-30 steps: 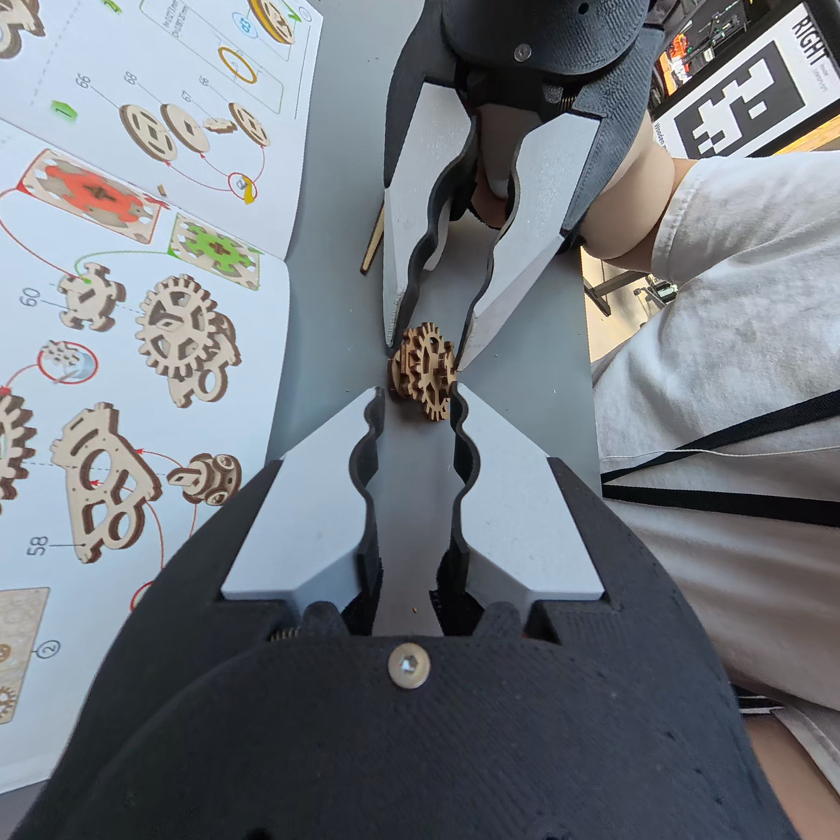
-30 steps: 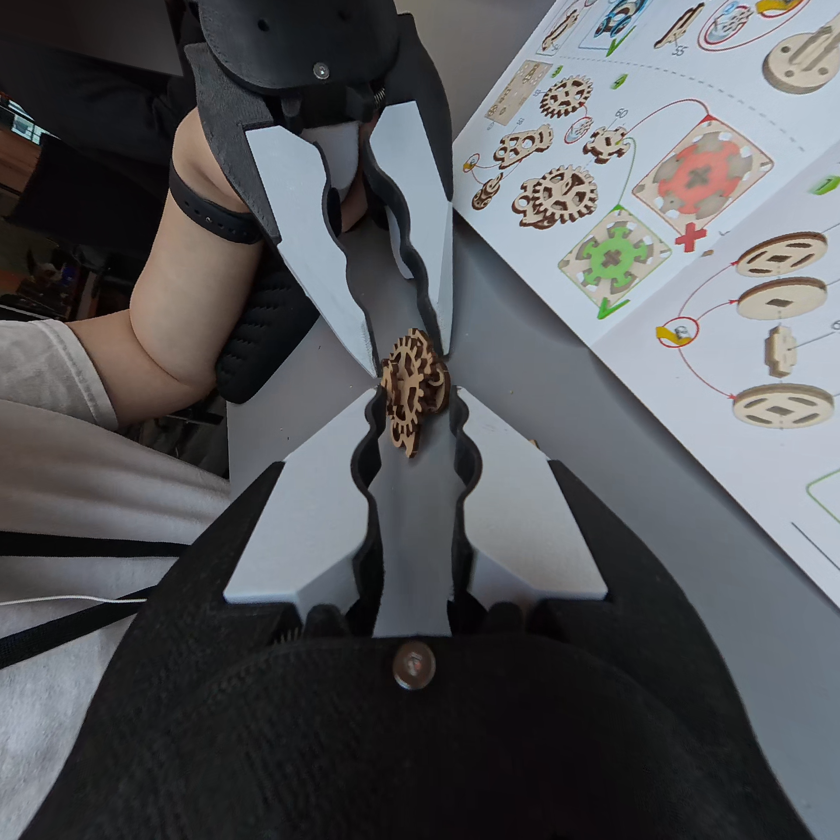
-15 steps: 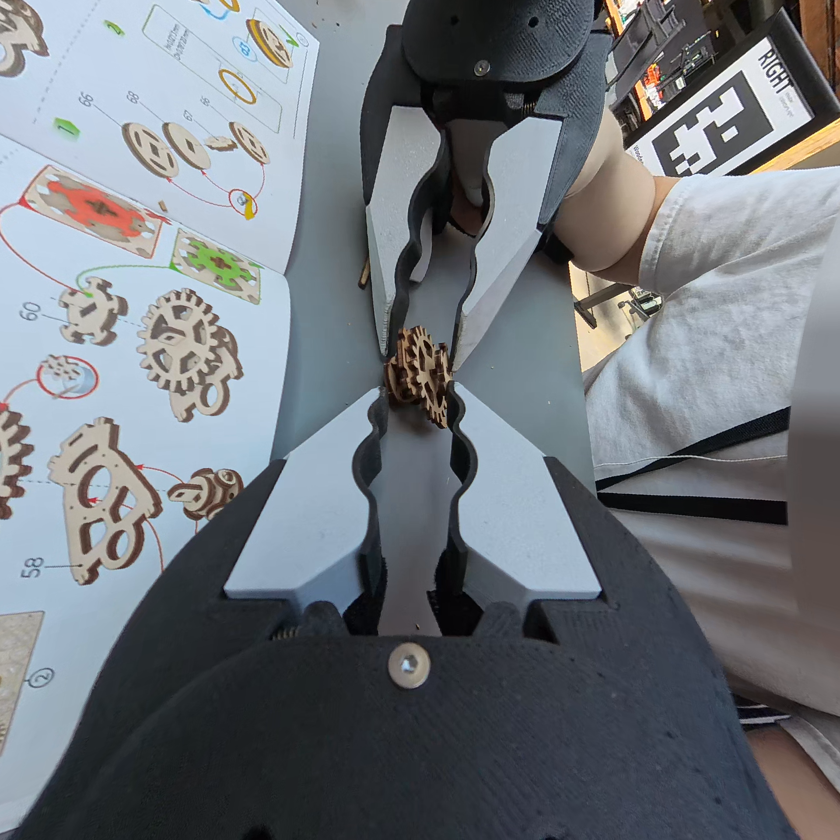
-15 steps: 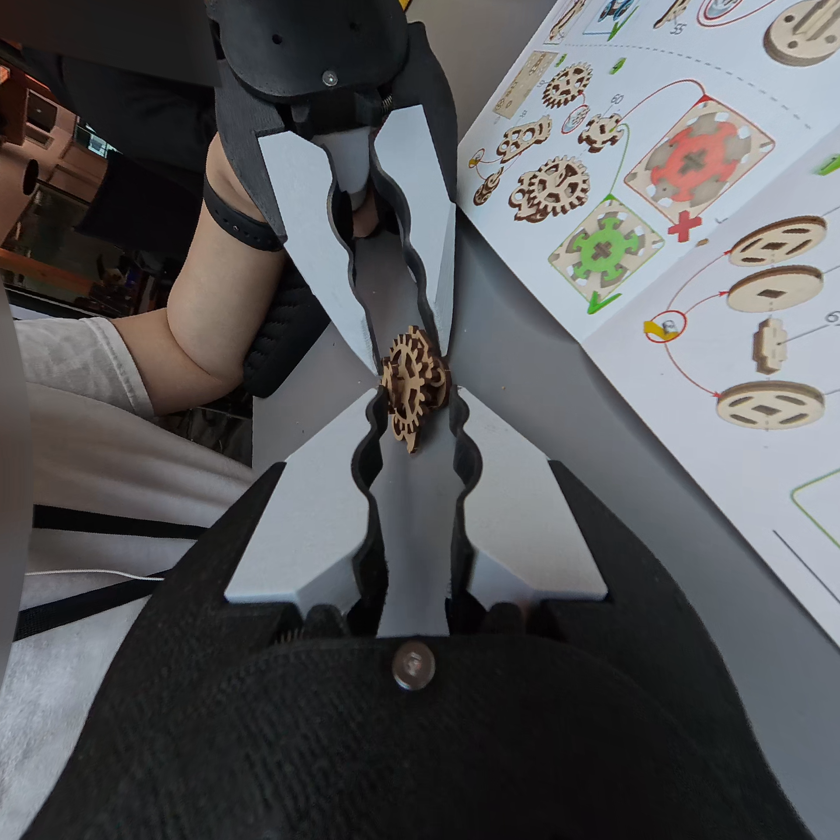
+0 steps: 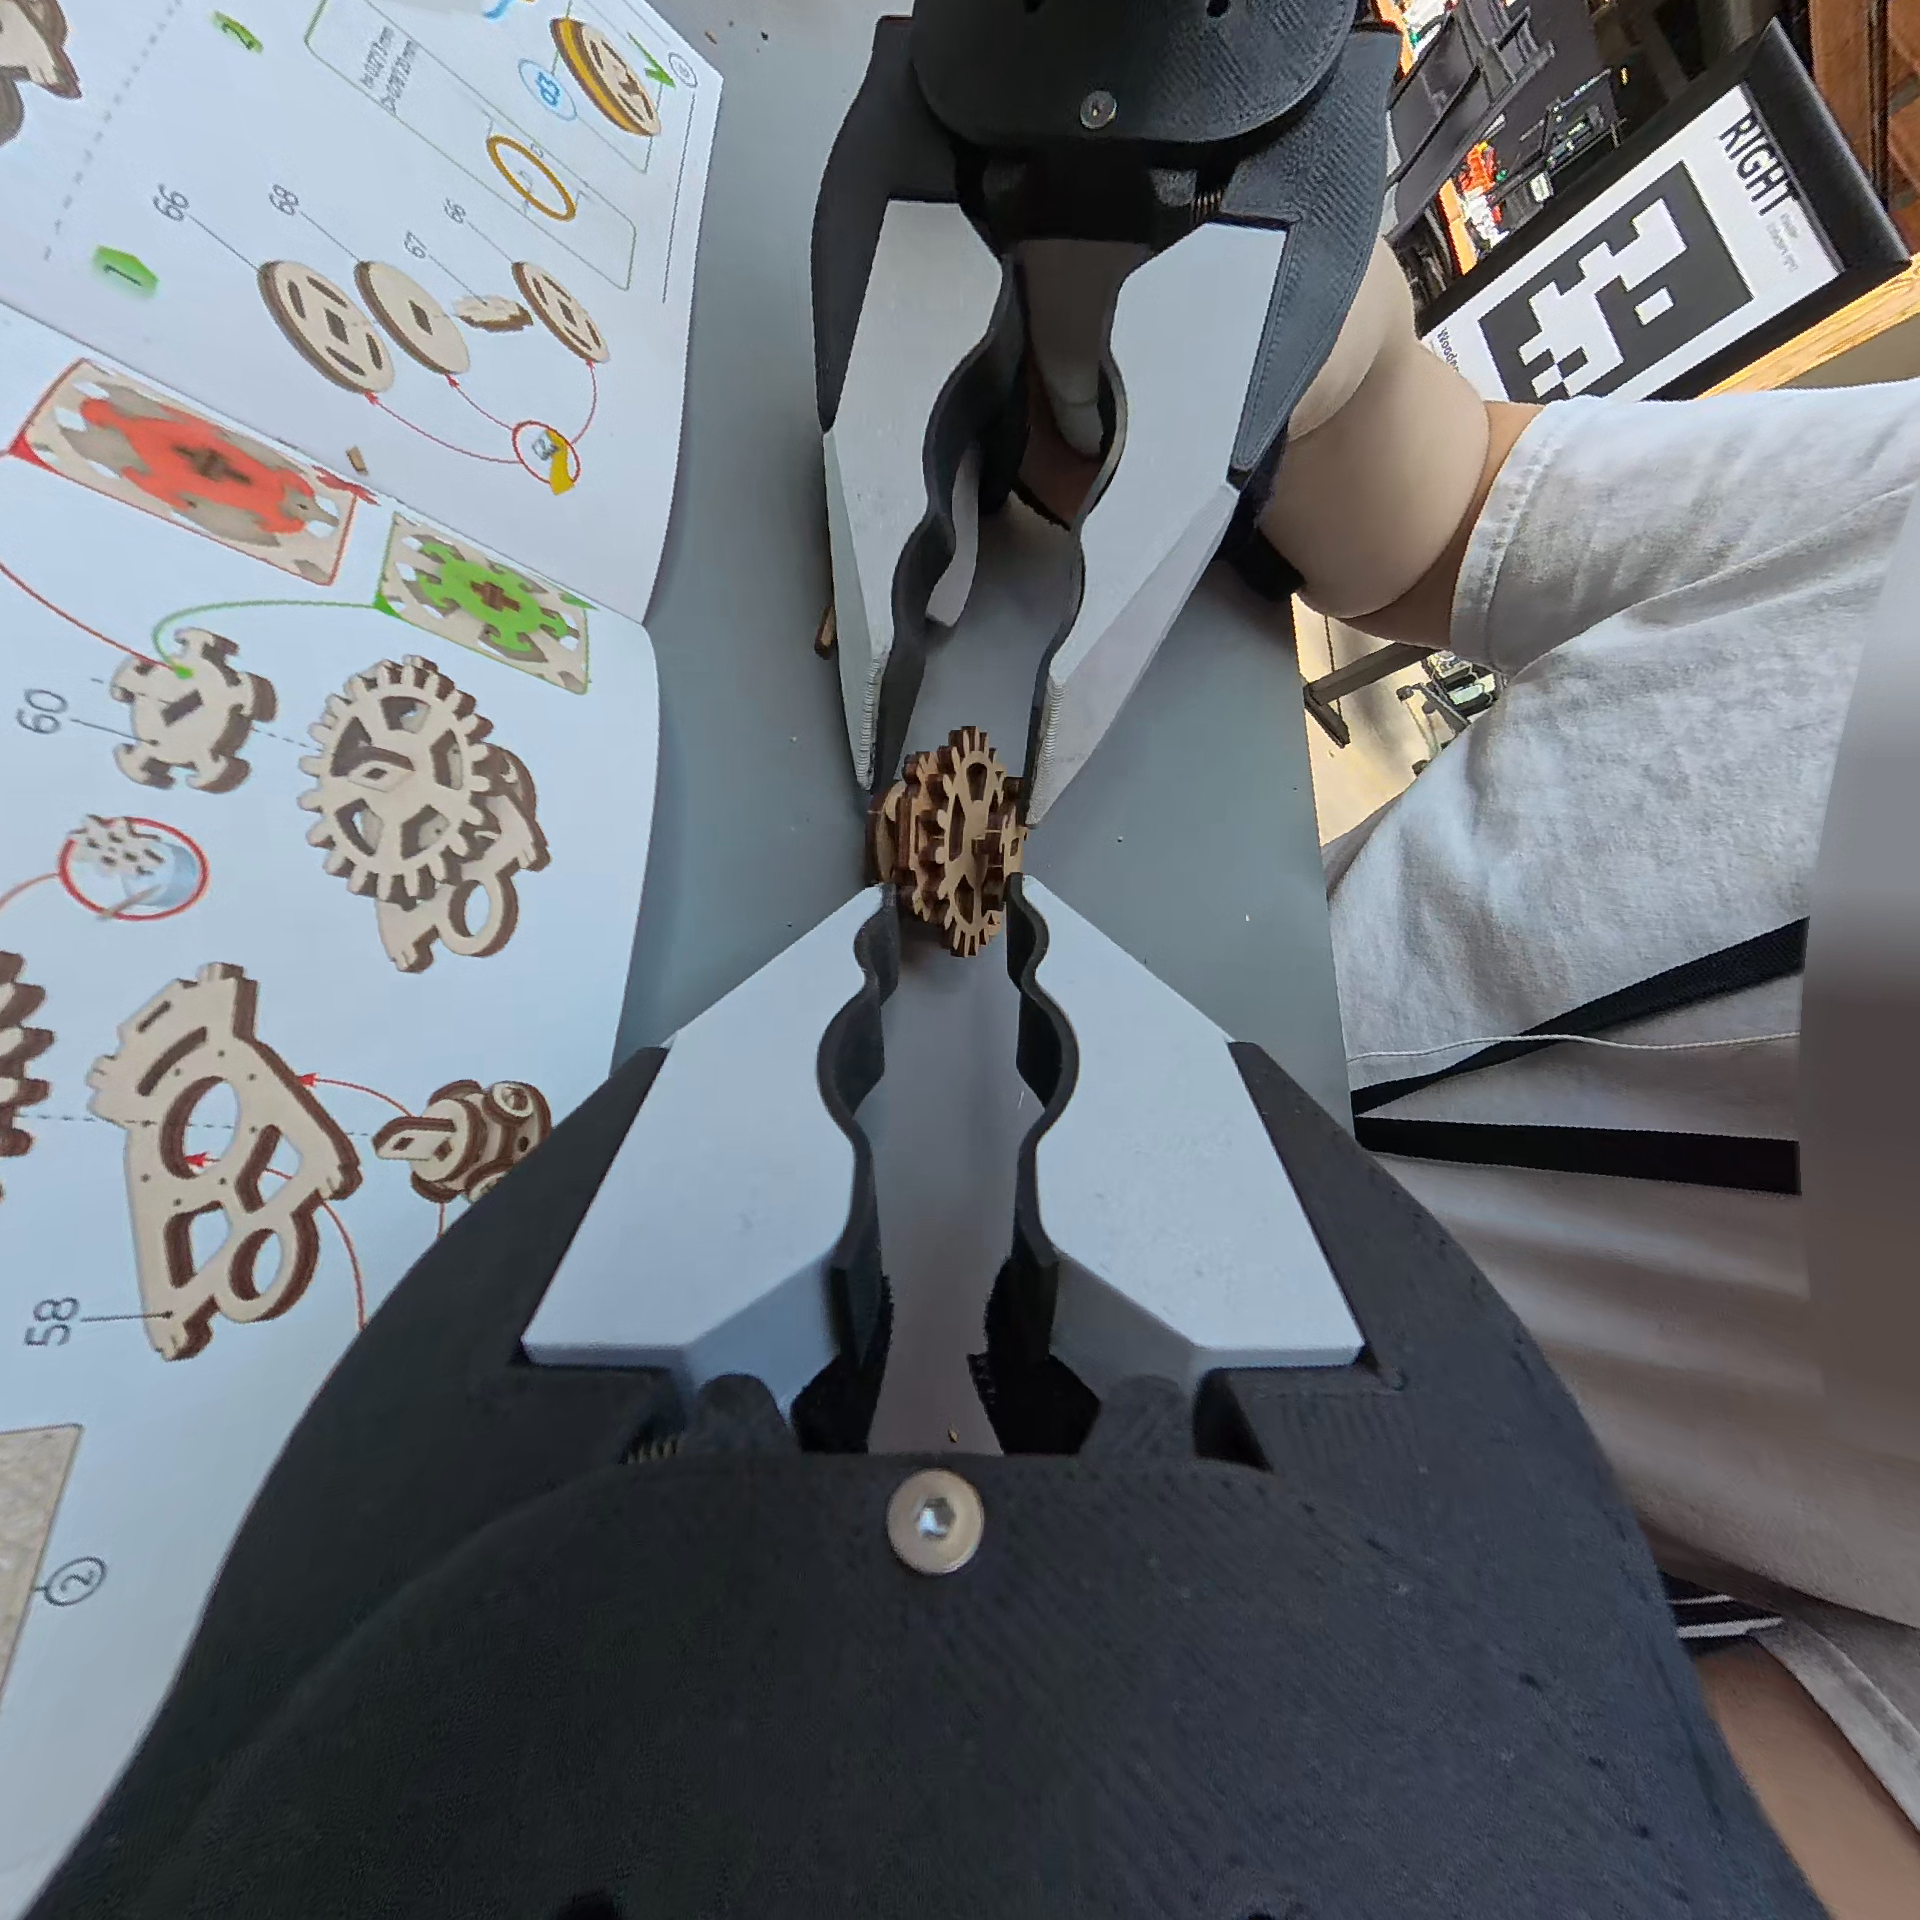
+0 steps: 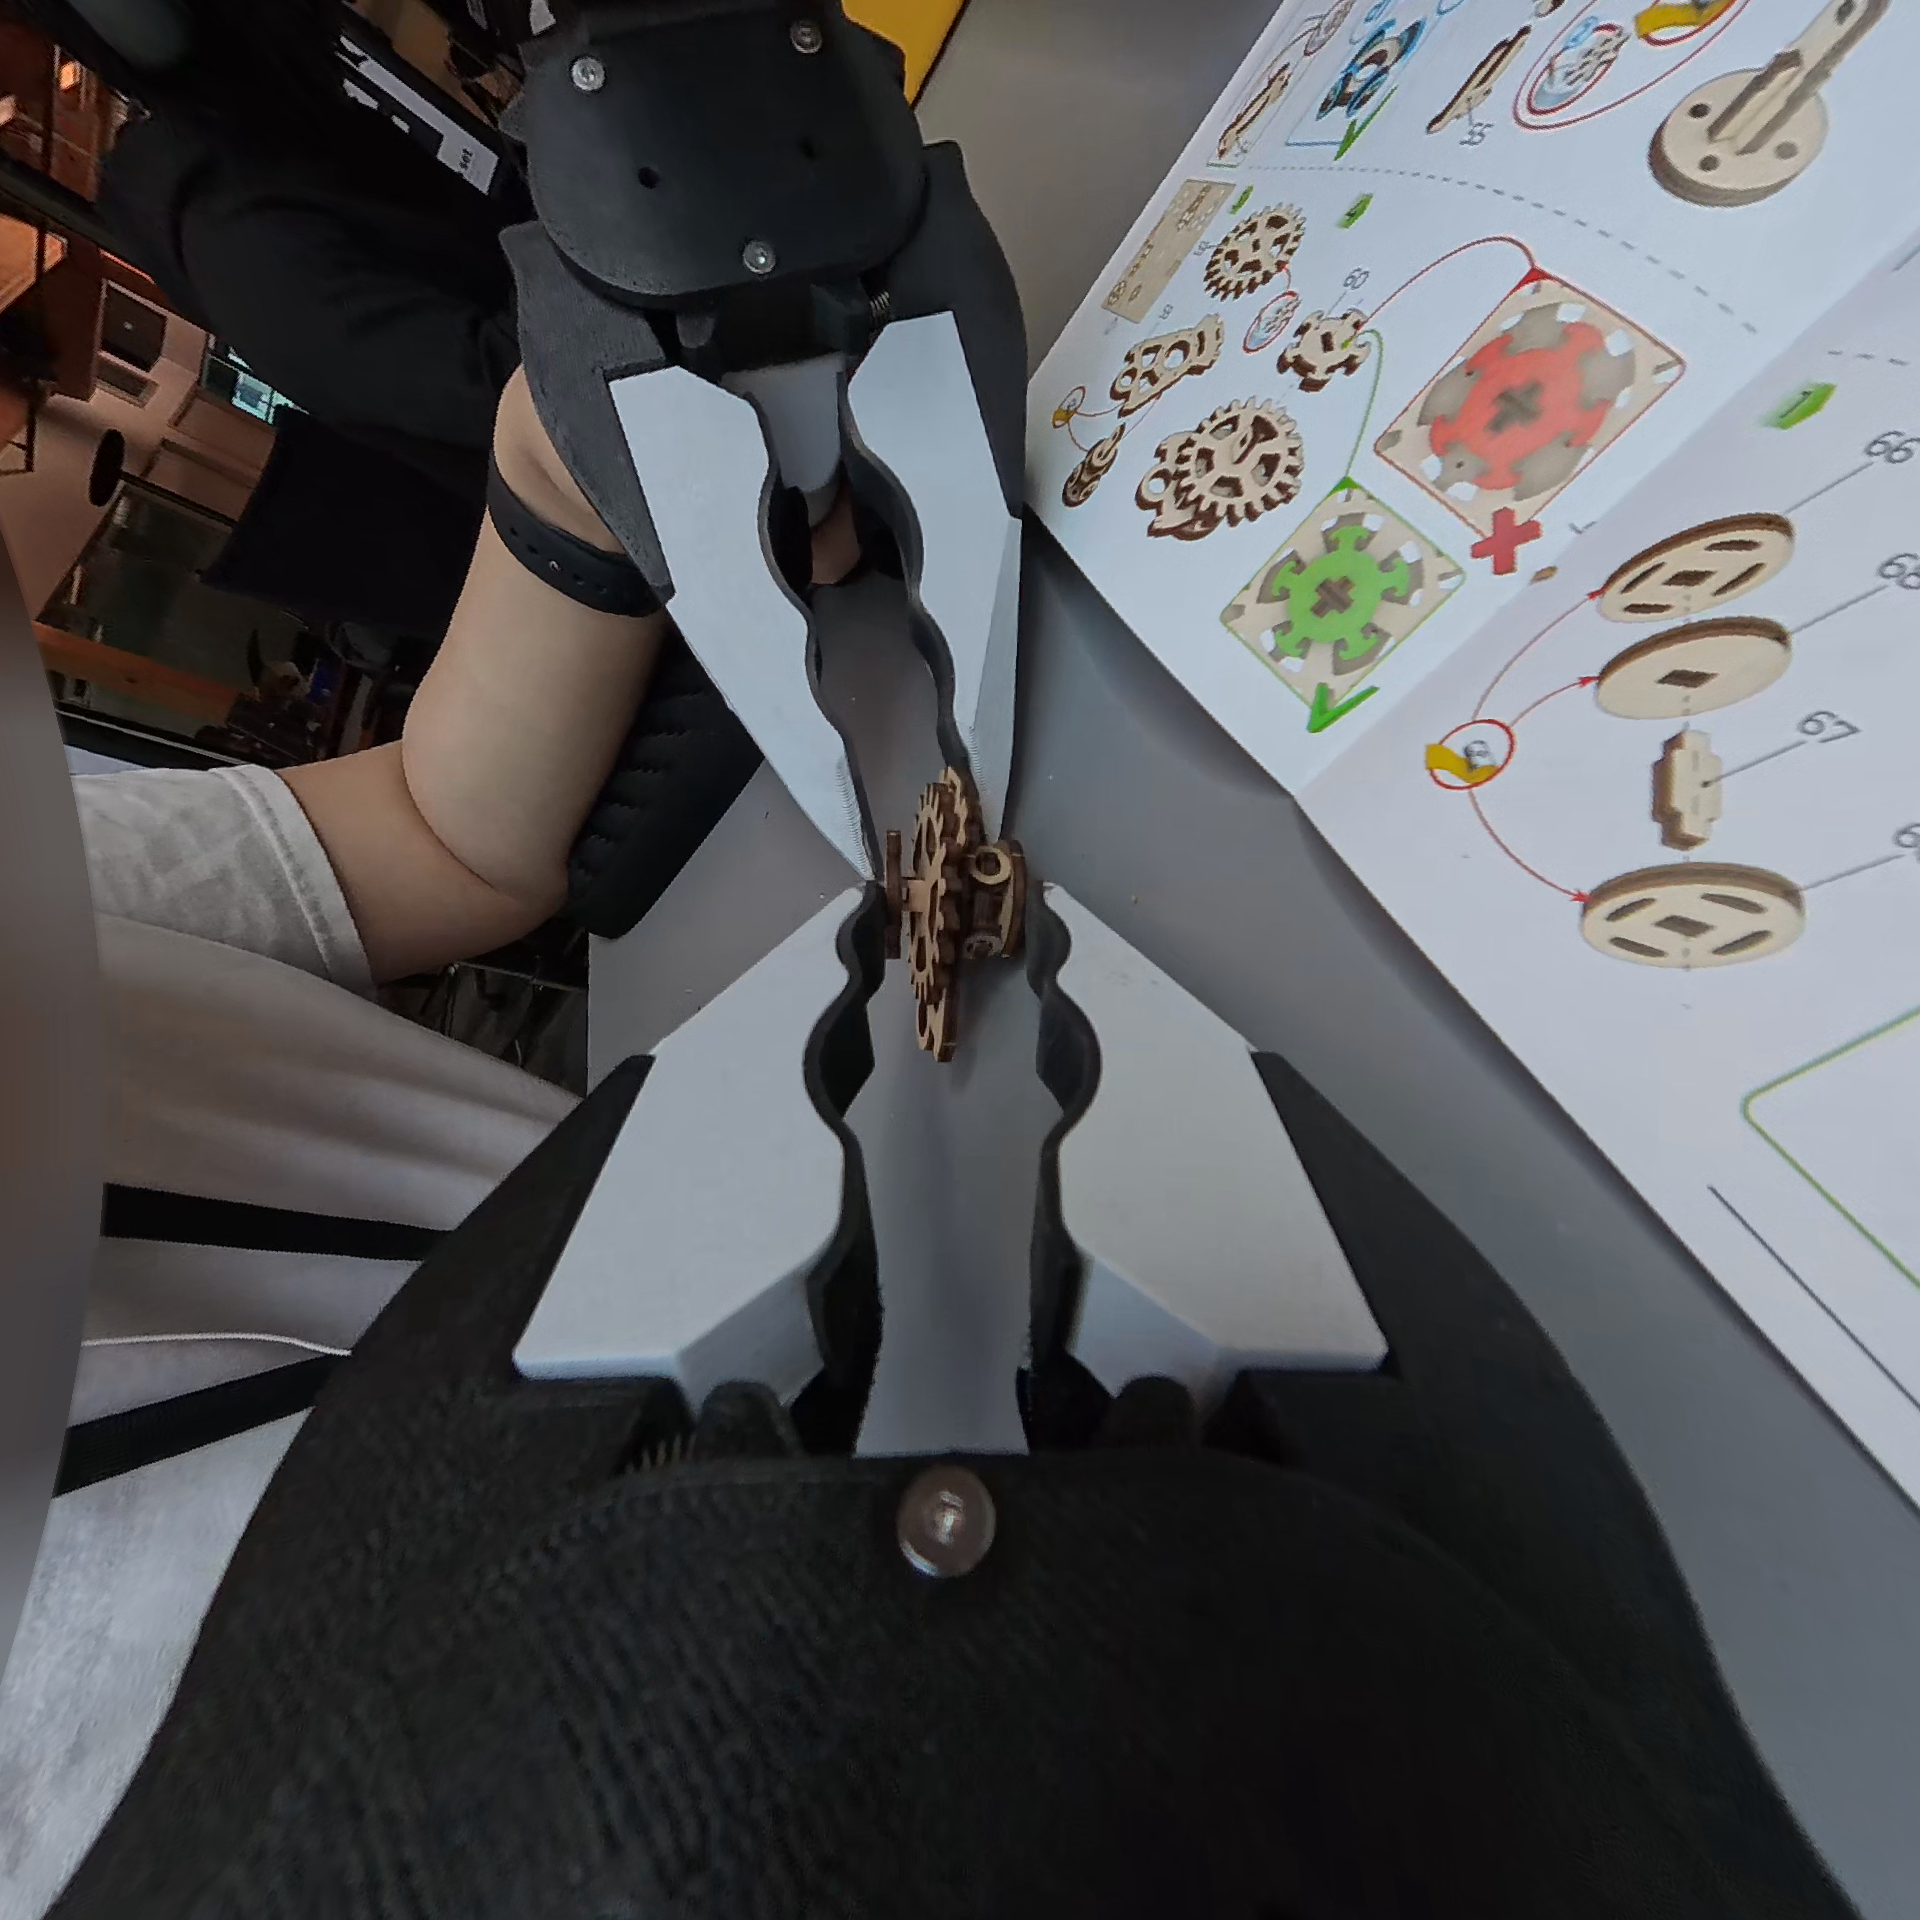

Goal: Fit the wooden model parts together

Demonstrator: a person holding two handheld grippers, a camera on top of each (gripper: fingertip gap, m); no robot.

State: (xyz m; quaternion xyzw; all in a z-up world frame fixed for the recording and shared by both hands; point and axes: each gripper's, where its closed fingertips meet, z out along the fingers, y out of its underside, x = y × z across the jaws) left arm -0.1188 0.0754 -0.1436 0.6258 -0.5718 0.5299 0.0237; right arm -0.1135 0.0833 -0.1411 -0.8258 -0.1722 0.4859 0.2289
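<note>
A small wooden gear assembly (image 5: 951,842) hangs above the grey table (image 5: 1174,883), held between two grippers that meet tip to tip. My left gripper (image 5: 945,899) comes from below in the left wrist view and is shut on its lower part. My right gripper (image 5: 954,779) comes from above and is shut on its upper part. In the right wrist view the gear assembly (image 6: 940,914) stands nearly edge-on, with a small hub piece (image 6: 992,899) on its right side. There my right gripper (image 6: 953,894) pinches it across its axis, and my left gripper (image 6: 930,831) reaches in from above.
An open instruction sheet (image 5: 312,623) with printed gear drawings lies on the table to the left; it also shows in the right wrist view (image 6: 1558,520). A small wood sliver (image 5: 826,629) lies by the right gripper's finger. A person's white shirt (image 5: 1610,831) is at the table edge. My two grippers' fingertips are within a few centimetres of each other.
The gear assembly has turned between the tips and now shows nearly edge-on in the right wrist view, with the hub piece visible. Both grippers stayed tip to tip and shifted slightly.
</note>
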